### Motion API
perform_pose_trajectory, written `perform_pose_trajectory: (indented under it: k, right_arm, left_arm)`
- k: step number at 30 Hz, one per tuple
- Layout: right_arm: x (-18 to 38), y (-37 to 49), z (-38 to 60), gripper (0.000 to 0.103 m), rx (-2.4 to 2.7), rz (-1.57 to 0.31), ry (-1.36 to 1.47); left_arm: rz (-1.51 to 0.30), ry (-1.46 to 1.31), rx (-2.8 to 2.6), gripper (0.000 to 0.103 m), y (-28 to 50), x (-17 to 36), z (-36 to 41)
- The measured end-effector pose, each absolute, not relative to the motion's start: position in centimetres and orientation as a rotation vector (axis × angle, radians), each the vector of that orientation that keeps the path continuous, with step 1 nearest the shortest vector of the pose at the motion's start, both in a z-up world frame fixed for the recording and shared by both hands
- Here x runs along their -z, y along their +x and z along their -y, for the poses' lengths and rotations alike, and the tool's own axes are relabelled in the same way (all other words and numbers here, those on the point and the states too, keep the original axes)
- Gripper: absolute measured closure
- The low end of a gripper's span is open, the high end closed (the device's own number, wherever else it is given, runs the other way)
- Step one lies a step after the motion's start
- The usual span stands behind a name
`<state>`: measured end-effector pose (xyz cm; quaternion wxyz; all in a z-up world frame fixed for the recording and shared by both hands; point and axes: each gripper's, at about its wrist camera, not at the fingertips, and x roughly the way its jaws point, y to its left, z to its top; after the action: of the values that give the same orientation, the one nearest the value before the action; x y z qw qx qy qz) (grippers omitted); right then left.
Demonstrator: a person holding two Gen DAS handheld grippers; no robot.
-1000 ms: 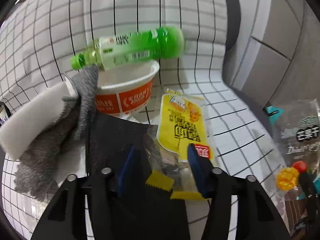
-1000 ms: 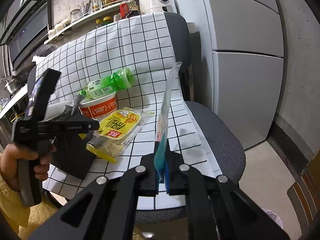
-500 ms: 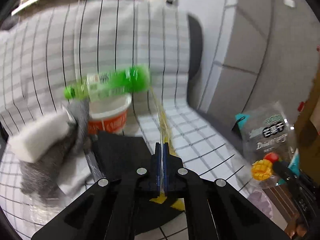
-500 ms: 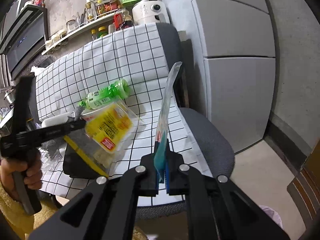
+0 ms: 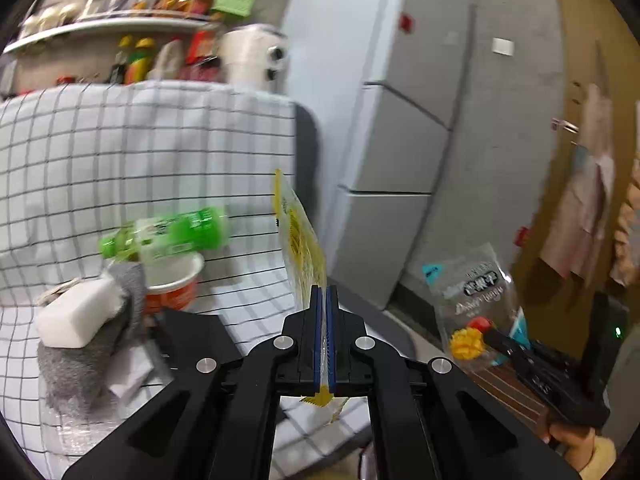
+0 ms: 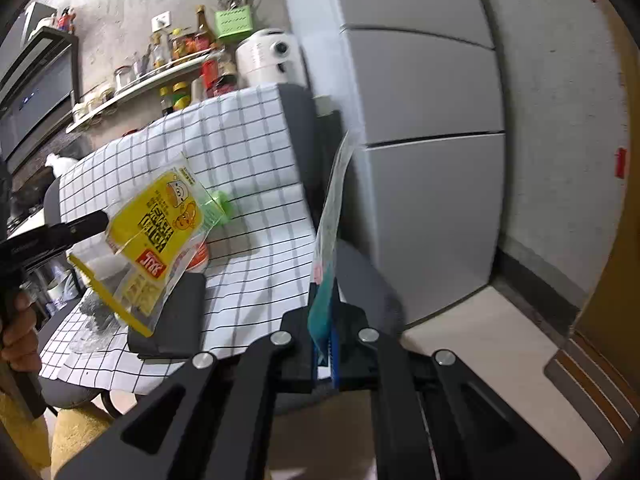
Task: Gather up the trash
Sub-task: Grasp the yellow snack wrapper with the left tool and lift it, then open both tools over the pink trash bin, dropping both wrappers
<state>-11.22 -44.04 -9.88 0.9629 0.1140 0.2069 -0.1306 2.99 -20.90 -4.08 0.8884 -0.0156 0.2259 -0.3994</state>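
Observation:
My left gripper (image 5: 324, 294) is shut on a yellow snack wrapper (image 5: 298, 236), which stands edge-on above the seat. In the right wrist view the same wrapper (image 6: 160, 232) hangs flat-on from the left gripper (image 6: 103, 219), clear of the chair. My right gripper (image 6: 325, 294) is shut on a clear and teal mango snack bag (image 6: 330, 216), seen edge-on. The left wrist view shows that bag (image 5: 476, 292) face-on at the right. A green bottle (image 5: 168, 234) lies across a red and white noodle cup (image 5: 174, 288) on the checked cloth.
The chair's checked cloth (image 5: 120, 152) also holds a white foam block (image 5: 76, 316), a grey rag (image 5: 80, 364) and a flat black object (image 5: 192, 340). A grey fridge (image 6: 424, 120) stands right of the chair. A shelf of bottles (image 6: 168, 68) runs behind.
The left gripper closed on the yellow wrapper and lifted it off the seat. Both grippers rose and swung right, the right one still holding the mango bag.

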Motion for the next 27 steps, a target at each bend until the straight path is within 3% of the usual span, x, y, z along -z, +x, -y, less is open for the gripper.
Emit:
perform_pose_trajectory:
  k: [8, 16, 27]
  right_arm:
    - [9.9, -17.4, 45.4, 0.098, 0.454, -0.483, 0.158]
    - [11.7, -22.9, 47.2, 0.098, 0.596, -0.522, 0.179]
    - [14.7, -23.4, 49.8, 0.098, 0.618, -0.561, 0.266]
  left_arm:
    - [-0.463, 0.070, 1.021, 0.101, -3.9, 8.3, 27.7]
    - [-0.586, 0.169, 1.249, 0.101, -8.9, 14.3, 34.3]
    - [-0.793, 0.312, 1.330, 0.099, -9.8, 20.8, 40.0]
